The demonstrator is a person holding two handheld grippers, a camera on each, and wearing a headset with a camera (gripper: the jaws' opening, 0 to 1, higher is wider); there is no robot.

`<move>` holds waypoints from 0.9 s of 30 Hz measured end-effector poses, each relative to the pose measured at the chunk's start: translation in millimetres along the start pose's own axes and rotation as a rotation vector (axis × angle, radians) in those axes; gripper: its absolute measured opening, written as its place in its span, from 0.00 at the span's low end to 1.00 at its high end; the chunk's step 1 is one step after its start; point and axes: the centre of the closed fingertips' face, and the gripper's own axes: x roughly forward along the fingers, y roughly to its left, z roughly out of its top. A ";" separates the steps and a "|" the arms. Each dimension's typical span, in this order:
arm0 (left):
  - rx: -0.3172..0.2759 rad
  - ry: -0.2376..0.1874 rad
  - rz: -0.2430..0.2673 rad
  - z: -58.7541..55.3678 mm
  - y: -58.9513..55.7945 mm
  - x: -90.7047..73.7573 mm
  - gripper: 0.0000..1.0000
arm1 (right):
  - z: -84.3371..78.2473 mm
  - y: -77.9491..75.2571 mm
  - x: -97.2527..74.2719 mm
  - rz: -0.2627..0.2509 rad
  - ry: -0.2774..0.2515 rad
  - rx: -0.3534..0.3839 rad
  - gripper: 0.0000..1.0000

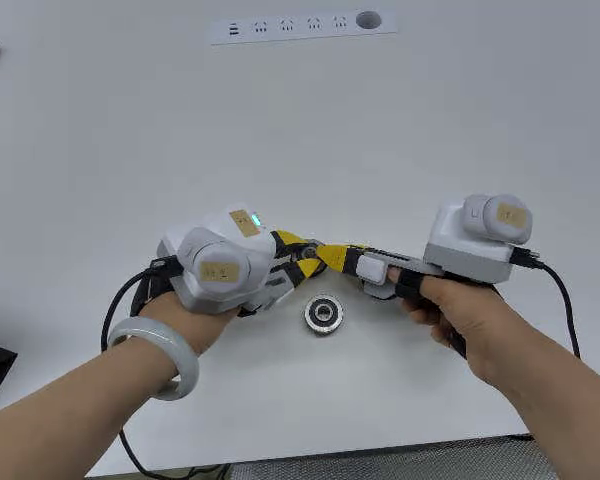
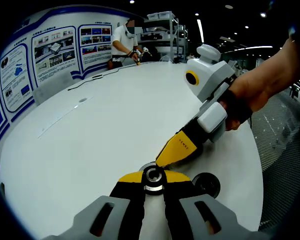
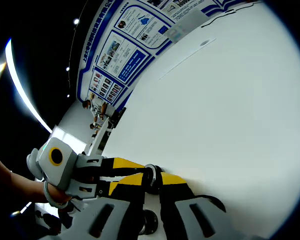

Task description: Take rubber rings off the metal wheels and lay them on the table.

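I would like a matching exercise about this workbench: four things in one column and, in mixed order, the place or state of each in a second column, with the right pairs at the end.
Things
1. left claw
2. loose wheel
3. power strip
4. bracelet

Places or states
A. at the far side of the table
B. worn by the person
C. shut on a metal wheel
D. lying flat on the table, near the claws

Pairs: 1-C, 2-D, 3-A, 4-B

Two wheels showed: held wheel (image 2: 154, 177) and loose wheel (image 1: 323, 313). Left gripper (image 1: 300, 260) and right gripper (image 1: 326, 255) made two. One power strip (image 1: 300, 25) showed.
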 end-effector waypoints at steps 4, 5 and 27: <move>0.000 0.000 0.000 0.2 0.3 -0.1 0.14 | 0.7 -3.4 1.1 -0.008 0.003 -0.006 0.09; 0.000 0.000 0.000 0.1 0.2 -0.2 0.14 | 0.9 -5.0 1.9 -0.011 0.005 -0.007 0.08; -0.001 0.004 -0.002 0.1 0.5 -0.5 0.13 | 0.1 2.3 1.0 -0.010 0.030 -0.031 0.02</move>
